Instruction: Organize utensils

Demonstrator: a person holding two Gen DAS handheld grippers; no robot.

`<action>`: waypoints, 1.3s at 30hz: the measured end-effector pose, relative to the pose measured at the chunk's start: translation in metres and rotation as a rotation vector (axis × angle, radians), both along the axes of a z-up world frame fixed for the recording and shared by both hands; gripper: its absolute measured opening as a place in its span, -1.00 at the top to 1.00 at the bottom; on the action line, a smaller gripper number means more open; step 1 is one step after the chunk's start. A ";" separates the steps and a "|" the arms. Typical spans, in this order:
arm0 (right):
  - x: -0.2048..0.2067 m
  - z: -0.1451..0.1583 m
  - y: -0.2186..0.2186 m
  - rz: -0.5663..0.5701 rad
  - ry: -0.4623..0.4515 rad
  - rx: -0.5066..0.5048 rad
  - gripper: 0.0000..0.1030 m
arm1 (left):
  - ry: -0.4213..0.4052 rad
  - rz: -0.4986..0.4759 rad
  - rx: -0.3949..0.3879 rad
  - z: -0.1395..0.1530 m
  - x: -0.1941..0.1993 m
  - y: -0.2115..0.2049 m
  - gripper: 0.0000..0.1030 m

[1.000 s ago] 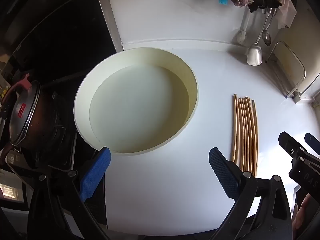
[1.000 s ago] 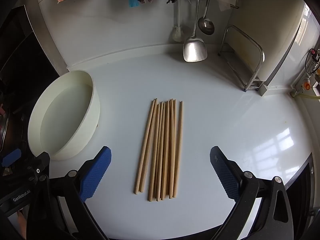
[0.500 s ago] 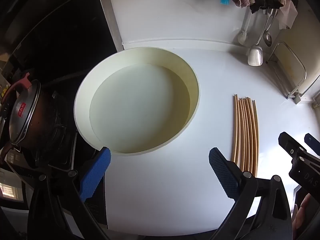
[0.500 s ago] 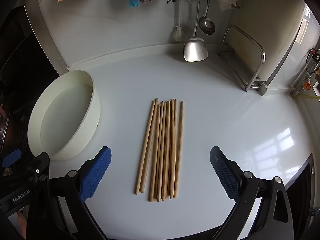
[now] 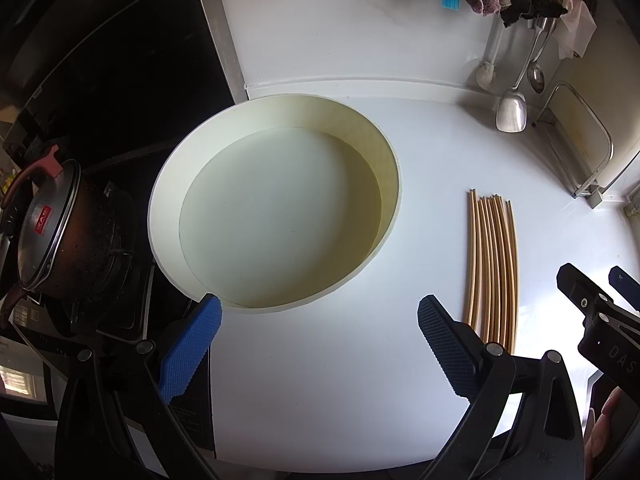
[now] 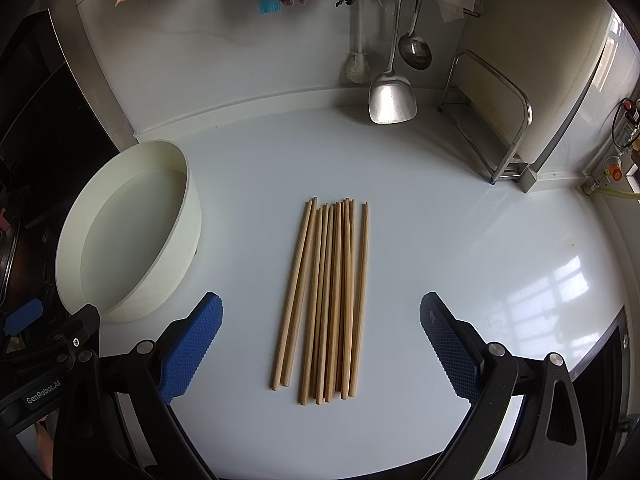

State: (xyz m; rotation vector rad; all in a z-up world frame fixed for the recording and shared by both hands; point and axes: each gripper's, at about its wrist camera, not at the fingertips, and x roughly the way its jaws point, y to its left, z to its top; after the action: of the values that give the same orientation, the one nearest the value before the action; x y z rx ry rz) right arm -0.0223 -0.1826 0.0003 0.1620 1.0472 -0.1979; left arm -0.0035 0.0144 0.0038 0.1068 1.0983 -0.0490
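Cookware sits at the far left of the left wrist view: a dark pot (image 5: 60, 232) with a glass lid and red handle, on a stove. Right of it, filling the frame's centre, stands a round cream tub (image 5: 276, 208), empty, on the white surface (image 5: 320, 380). The left tool (image 5: 318, 344) hangs low in the frame with its blue pads spread wide, holding nothing, the left pad near the tub's lower rim. Further right lies a bundle of wooden chopsticks (image 5: 492, 264), side by side on the surface and apart from the tub.

In the right wrist view, the tub (image 6: 128, 232) is at the left, and the chopsticks (image 6: 328, 300) lie in the centre, running from bottom to top of the frame. The right tool (image 6: 320, 348) is spread wide and empty, its pads on either side of the bundle's lower ends without touching them. At the upper right hang a metal spatula (image 6: 390, 96) and a ladle (image 6: 416, 52), beside a wire rack (image 6: 504, 136).
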 end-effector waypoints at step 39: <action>-0.019 -0.013 0.002 -0.071 0.025 -0.016 -0.84 | -0.039 -0.101 -0.079 -0.013 -0.001 0.008 -0.88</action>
State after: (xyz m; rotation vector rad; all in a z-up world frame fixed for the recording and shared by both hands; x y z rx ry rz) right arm -0.0418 -0.1810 -0.0123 0.1827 1.0650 -0.2732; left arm -0.0045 0.0228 -0.0090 0.0915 1.0506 -0.1800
